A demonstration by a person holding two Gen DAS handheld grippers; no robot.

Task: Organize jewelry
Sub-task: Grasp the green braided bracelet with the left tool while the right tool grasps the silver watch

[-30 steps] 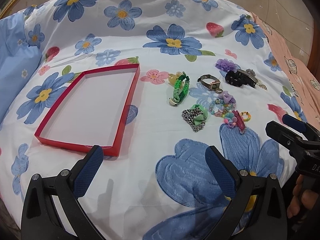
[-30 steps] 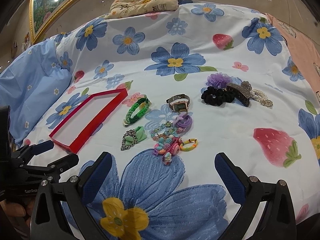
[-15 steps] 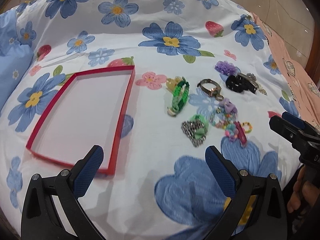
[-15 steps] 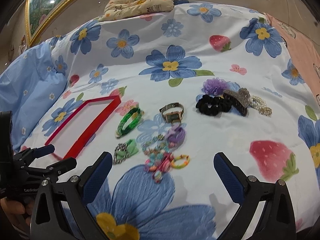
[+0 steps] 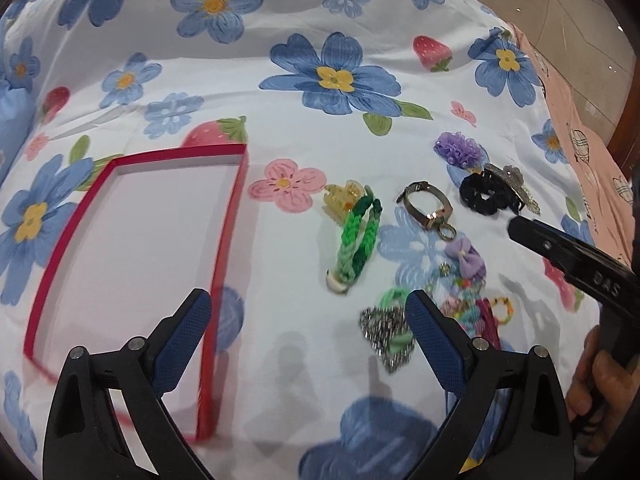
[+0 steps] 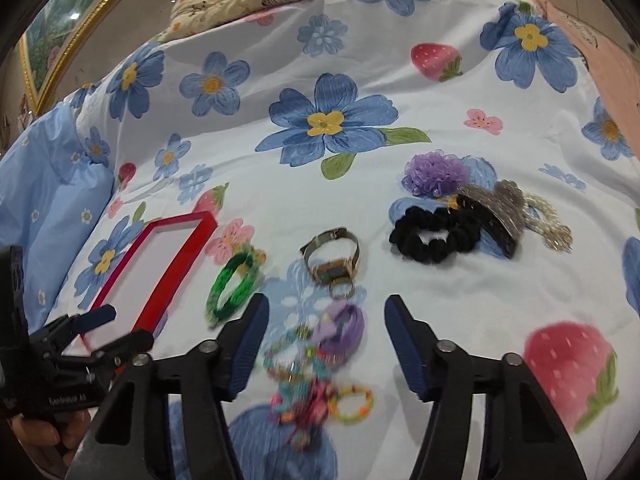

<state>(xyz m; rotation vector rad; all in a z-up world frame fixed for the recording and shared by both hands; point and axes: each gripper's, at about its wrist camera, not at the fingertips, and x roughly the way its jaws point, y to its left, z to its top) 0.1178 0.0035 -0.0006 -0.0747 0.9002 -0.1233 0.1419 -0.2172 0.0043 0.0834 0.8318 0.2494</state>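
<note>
While both grippers hover open and empty above the bed, right gripper frames the beaded bracelets; left gripper sits between red tray and chain.

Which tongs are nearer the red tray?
Left. The left tongs hang open over the red tray's near right corner, one finger above its edge. The right tongs, also open, sit over the beaded pile, well right of it.

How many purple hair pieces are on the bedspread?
2. A purple ruffled flower lies at the far end, just beyond the black scrunchie. A purple bow lies nearer, between the right gripper's open fingers. Others may hide in the bead pile.
</note>
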